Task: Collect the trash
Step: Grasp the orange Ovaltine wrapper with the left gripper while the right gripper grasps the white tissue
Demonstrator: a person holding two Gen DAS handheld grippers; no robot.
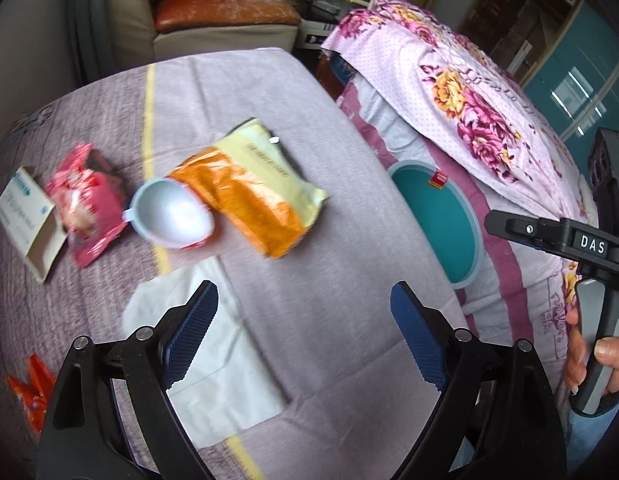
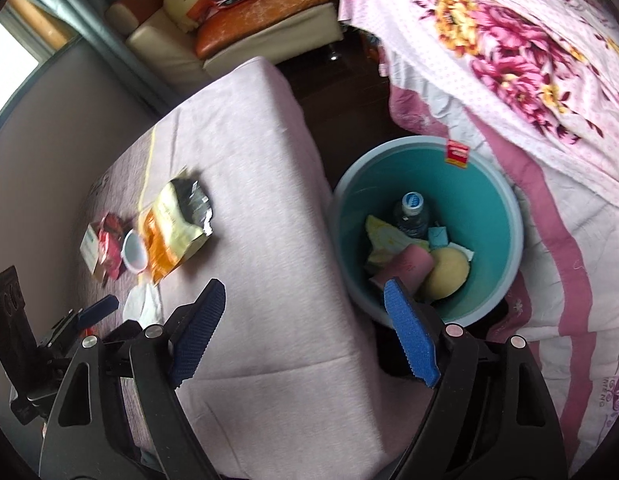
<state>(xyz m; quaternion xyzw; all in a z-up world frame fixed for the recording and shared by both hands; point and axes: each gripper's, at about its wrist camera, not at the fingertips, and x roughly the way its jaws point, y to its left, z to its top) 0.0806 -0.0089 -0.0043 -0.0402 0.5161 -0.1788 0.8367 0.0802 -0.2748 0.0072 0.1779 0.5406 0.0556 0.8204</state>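
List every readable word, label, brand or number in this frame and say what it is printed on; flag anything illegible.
"DAS": white letters on the right gripper, seen from the left wrist.
Partly legible letters, possibly "MENG": purple print on the pink bedsheet.
Orange snack bag: dark text strip, blurred.
White carton: blue logo and text, blurred.
Red tag on the bin rim: too small.
Water bottle in the bin: cap and label print, too small.

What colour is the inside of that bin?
Teal inside the bin, with a pale blue rim; the right wrist view shows it best.
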